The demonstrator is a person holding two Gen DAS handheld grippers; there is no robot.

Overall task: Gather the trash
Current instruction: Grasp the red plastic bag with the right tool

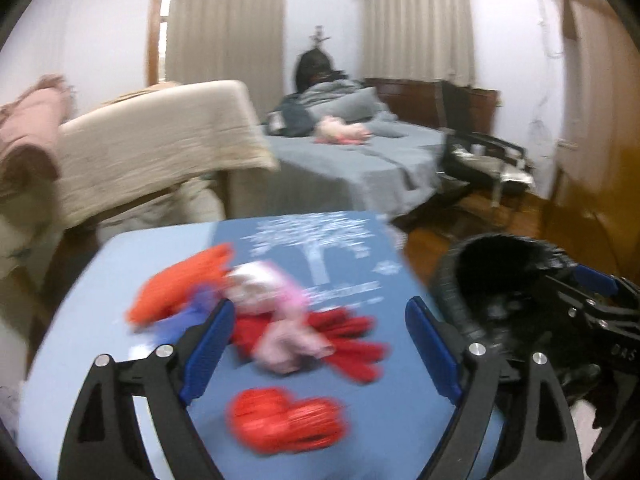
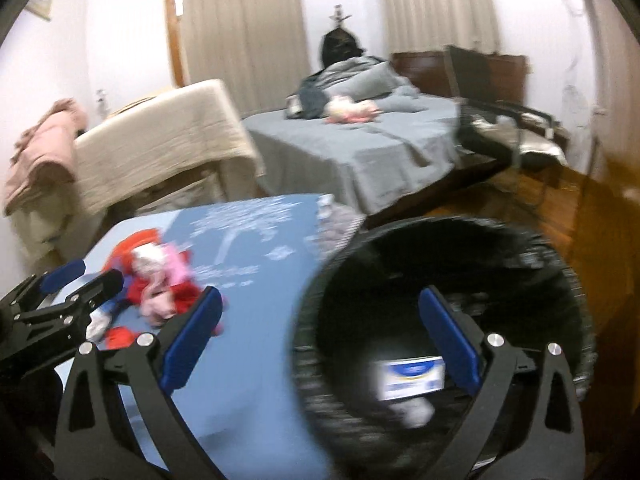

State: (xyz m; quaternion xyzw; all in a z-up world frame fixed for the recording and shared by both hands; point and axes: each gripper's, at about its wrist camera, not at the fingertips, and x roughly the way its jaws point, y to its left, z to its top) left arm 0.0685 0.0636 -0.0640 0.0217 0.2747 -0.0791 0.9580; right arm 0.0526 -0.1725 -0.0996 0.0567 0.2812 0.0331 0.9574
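Observation:
A pile of crumpled trash in orange, pink and red lies on the blue table. A separate red crumpled piece sits nearer to me. My left gripper is open over the pile, its blue pads on either side and nothing pressed between them. To the right of the table stands a black mesh bin holding a white and blue box and a white crumpled scrap. My right gripper is open above the bin's near left rim and holds nothing. The trash pile also shows on the left in the right wrist view.
The table carries a blue mat with a white tree print. Behind it are a beige-draped piece of furniture, a bed with a grey sheet and a black chair. Wooden floor lies right of the bin.

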